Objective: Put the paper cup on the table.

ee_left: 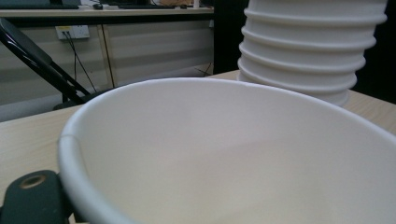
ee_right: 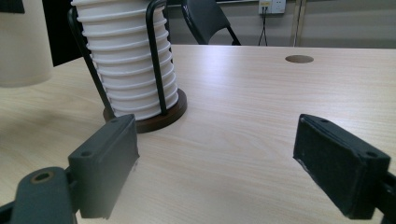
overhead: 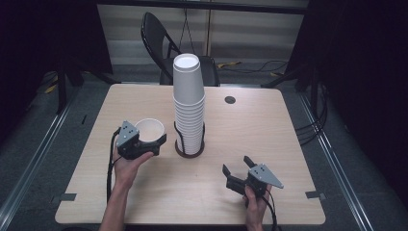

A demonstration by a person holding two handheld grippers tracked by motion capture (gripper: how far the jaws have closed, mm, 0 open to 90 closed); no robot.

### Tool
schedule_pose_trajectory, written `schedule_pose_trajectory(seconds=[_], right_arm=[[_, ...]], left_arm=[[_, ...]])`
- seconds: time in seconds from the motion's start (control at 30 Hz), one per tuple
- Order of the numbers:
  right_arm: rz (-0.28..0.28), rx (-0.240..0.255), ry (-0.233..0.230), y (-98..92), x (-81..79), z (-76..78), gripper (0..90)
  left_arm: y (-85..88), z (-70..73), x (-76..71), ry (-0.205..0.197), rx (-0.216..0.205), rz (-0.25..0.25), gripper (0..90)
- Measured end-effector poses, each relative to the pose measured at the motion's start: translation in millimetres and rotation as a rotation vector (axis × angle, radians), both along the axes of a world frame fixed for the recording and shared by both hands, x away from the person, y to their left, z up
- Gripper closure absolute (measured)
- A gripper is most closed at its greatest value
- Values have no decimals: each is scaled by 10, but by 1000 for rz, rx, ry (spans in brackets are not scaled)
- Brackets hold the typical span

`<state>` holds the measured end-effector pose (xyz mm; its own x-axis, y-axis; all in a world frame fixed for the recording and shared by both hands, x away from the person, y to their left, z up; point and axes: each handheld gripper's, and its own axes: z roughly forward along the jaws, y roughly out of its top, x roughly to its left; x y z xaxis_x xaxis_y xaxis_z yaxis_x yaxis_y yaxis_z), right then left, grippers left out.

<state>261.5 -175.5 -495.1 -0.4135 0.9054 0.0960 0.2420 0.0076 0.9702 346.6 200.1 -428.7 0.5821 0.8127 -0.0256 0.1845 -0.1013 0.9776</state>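
Left gripper (overhead: 155, 143): clamped on the wall of a single paper cup (overhead: 149, 129), which is held mouth up just left of the cup stack (overhead: 188, 108).
Right gripper (overhead: 236, 170): jaws wide apart, nothing between them, held low over the table (overhead: 269, 125) to the right of the stack.
Stack: upside-down cups in a wire holder on a round brown base (ee_right: 159, 120).
Step judged: the cup is probably to be set down alone on the table.
Advice: the cup should be kept upright and lowered onto bare wood, well away from the base, and released only when it is resting.
Risk: thin wall may be dented if squeezed harder.
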Motion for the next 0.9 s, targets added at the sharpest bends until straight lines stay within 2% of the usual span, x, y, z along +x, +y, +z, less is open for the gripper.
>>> schedule_pose_trajectory(seconds=[0.13, 0.23, 0.3, 0.37, 0.4, 0.47, 0.53, 0.6, 0.67, 0.7, 0.9], right_arm=[[2, 19, -2, -18, -6, -2, 133], [-1, 33, -11, -32, -11, -5, 133], [-5, 44, -22, -40, -21, -8, 133], [-14, 38, -30, -31, -31, -10, 133], [-13, 27, -31, -27, -32, -9, 133], [-17, 23, -27, -21, -33, -7, 133], [-20, 23, -25, -20, -32, -7, 133], [-20, 20, -33, -15, -34, -9, 133], [-18, 14, -36, -12, -36, -8, 133], [-16, 13, -34, -9, -38, -8, 133], [-13, 14, -40, -7, -43, -8, 133]], left_arm=[[26, 42, 96, -10, -27, 16, 102], [29, 28, 182, -1, -44, 24, 101], [23, -5, 245, 21, -50, 28, 100], [21, -39, 309, 18, -72, 38, 100], [27, -50, 347, 34, -81, 33, 99], [31, -80, 411, 21, -89, 38, 99], [47, -110, 470, 43, -70, 41, 98], [56, -147, 520, 48, -82, 44, 96], [35, -195, 587, 48, -26, 60, 95], [24, -224, 625, 56, -11, 58, 95], [21, -402, 784, 99, -63, 38, 93]])
